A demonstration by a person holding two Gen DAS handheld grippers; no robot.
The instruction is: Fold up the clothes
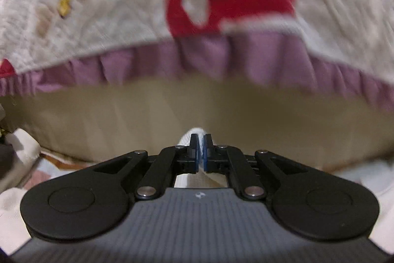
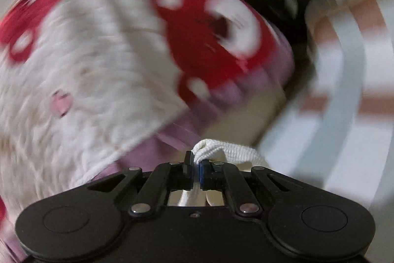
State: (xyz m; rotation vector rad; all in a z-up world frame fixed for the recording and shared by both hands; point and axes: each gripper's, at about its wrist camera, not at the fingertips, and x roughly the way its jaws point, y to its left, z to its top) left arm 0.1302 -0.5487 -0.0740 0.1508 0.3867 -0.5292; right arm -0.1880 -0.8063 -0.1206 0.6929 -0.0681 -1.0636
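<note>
Item, one white garment (image 1: 103, 4) with red print and lilac ruffle (image 1: 197, 58), ahead of both tongs: we hold its white edge pinched in left gripper (image 1: 201, 139) and right gripper (image 2: 195, 159), folding apparently underway, unfinished.

Black grippers (image 1: 201, 139); blue pads (image 1: 196, 152)

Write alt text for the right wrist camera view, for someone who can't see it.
The right gripper is shut on a bunched piece of white ribbed fabric. Beyond it, blurred, spreads a white garment with red shapes and a purple ruffled hem, and at right lies a cloth with pale blue and orange stripes.
</note>
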